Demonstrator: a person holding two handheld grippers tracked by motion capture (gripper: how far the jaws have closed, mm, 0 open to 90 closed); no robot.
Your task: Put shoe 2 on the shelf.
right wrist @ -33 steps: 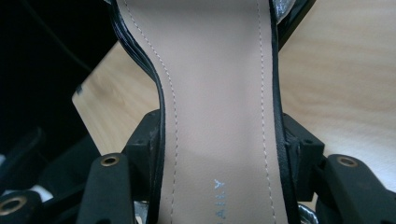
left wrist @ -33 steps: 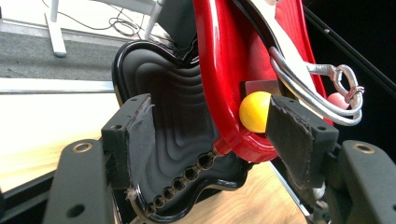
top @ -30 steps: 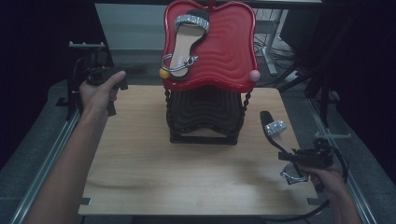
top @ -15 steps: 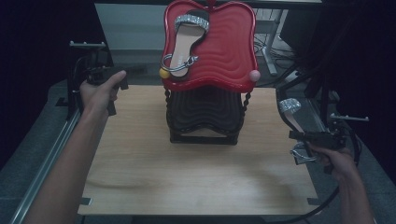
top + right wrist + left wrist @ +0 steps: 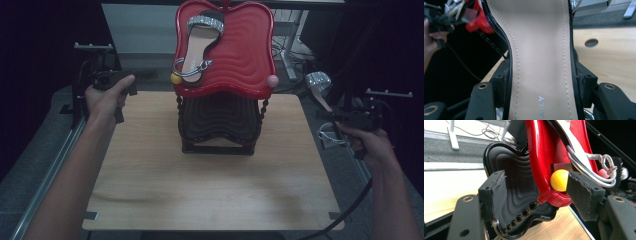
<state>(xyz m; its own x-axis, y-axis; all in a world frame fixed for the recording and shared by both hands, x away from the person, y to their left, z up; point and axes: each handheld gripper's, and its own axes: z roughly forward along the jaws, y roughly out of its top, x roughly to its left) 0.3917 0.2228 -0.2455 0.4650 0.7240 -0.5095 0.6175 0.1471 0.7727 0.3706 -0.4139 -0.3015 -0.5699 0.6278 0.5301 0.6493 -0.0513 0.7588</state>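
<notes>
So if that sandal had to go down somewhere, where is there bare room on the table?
The wooden table is bare in front of the black rack, and in strips on either side of it. The middle back is crowded: the rack carries a red tray already holding one sandal. The right tool grips the other sandal.

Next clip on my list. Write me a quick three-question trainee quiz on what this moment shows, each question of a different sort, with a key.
1. True or false: the right gripper is closed on a sandal.
2. Multiple choice: where does the other sandal lie? A) on the wooden table B) on the red tray at the top of the stand C) on the black tray below it
3. Short answer: what colour is the small ball that the left gripper view shows between the open jaws of the left gripper, against the red tray's rim?

Key: 1 true; 2 B; 3 yellow.
</notes>
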